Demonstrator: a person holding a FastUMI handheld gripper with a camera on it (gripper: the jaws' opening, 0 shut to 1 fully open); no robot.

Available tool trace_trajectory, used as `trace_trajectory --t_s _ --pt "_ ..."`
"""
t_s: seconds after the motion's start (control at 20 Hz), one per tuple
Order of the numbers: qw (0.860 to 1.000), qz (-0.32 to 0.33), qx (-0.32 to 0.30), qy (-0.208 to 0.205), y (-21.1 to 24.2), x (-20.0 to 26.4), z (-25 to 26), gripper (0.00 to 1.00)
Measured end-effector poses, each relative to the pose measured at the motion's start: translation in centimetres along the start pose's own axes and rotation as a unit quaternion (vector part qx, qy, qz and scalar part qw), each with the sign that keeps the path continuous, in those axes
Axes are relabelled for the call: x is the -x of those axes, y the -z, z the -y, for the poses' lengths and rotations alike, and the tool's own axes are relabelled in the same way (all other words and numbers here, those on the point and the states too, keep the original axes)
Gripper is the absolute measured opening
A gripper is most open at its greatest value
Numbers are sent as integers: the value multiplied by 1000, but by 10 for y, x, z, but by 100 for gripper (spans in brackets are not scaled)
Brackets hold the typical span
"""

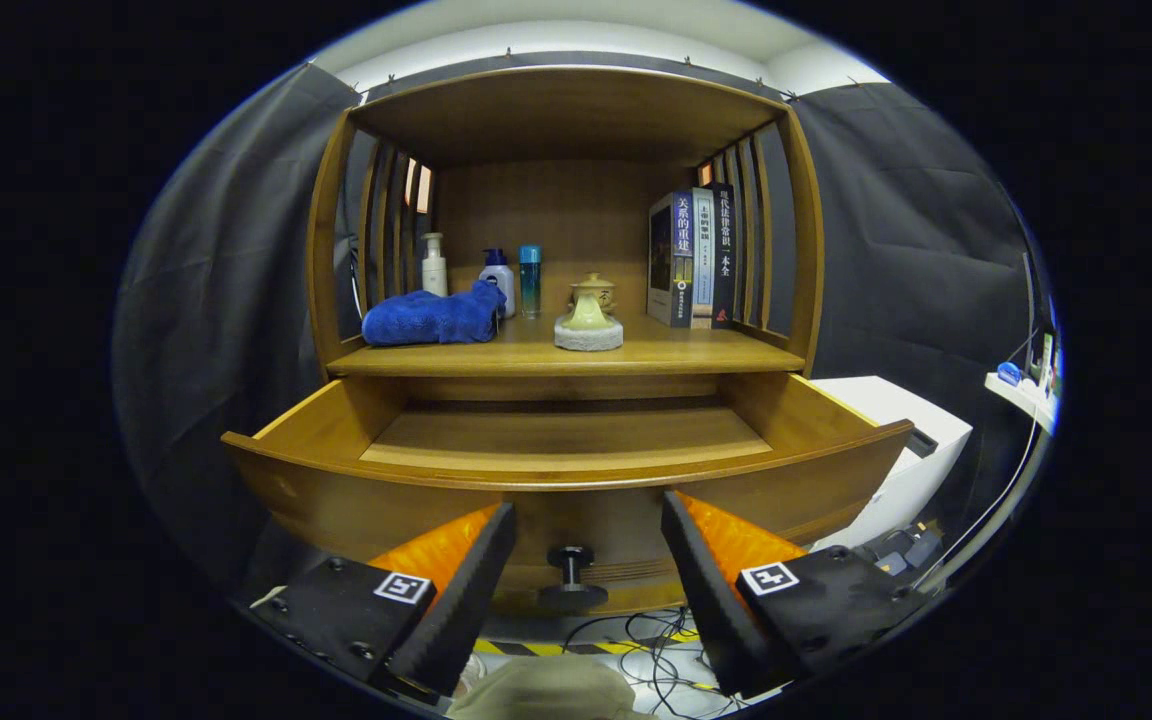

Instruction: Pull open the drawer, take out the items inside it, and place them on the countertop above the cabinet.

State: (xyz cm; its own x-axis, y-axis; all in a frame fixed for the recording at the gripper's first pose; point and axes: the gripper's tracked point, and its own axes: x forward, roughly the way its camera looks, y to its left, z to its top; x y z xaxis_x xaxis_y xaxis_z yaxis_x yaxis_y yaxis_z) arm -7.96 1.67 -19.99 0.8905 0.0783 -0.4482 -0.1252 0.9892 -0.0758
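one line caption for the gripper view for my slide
Open gripper faces the pulled-open drawer, fingers either side of its knob; blue towel, bottles and books on the countertop.

- We see the drawer [566, 470] pulled out below the countertop [656, 355].
- Its knob [572, 560] sits between our parted fingers [466, 580].
- On the countertop: towel [431, 318] left, bottles [496, 275] behind it, teapot [589, 310] middle, books [693, 258] right.

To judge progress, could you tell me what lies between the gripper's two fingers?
In the gripper view, the drawer's round knob lies between the open gripper's fingers, untouched, on the pulled-out drawer.
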Motion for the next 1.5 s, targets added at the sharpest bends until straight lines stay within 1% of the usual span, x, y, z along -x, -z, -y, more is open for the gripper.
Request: trace_trajectory --t_s 0.15,0.2,1.5 --pt "1000 5 -6 -3 -10 -16 -2 97" --pt "1000 -3 -2 -4 -8 -19 -1 97" --pt "1000 1 3 -6 -39 -115 -4 97"
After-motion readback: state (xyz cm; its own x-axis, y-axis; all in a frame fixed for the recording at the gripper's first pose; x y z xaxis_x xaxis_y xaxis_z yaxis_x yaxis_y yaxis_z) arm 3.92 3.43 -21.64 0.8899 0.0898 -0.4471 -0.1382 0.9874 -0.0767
